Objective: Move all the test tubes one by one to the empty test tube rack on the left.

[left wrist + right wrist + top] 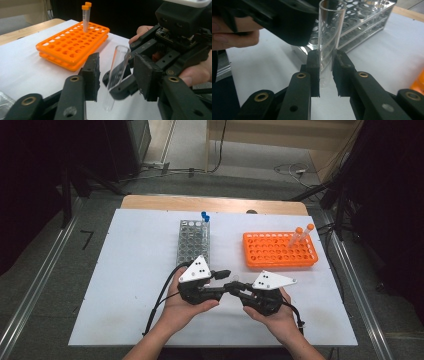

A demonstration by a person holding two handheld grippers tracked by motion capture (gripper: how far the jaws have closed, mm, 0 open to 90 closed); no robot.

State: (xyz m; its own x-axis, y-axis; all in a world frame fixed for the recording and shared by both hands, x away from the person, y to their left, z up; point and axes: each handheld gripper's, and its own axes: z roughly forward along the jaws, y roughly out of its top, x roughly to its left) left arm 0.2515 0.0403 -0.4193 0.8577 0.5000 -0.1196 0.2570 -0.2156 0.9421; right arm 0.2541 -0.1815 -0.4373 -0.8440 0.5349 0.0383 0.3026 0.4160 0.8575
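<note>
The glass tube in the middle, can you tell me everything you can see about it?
The tube is clear, looks like glass or plastic, with an open top, no cap, a rounded bottom, and looks empty. It stands nearly upright, slightly tilted, above the white table. The right hand-held gripper pinches its lower part between black pads. The left hand-held gripper has jaws either side of it, not pressing yet.

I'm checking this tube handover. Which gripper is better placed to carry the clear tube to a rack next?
Right, probably. The right gripper is shut on the clear tube, while the left gripper has its pads either side of the tube, not yet pressing it.
</note>
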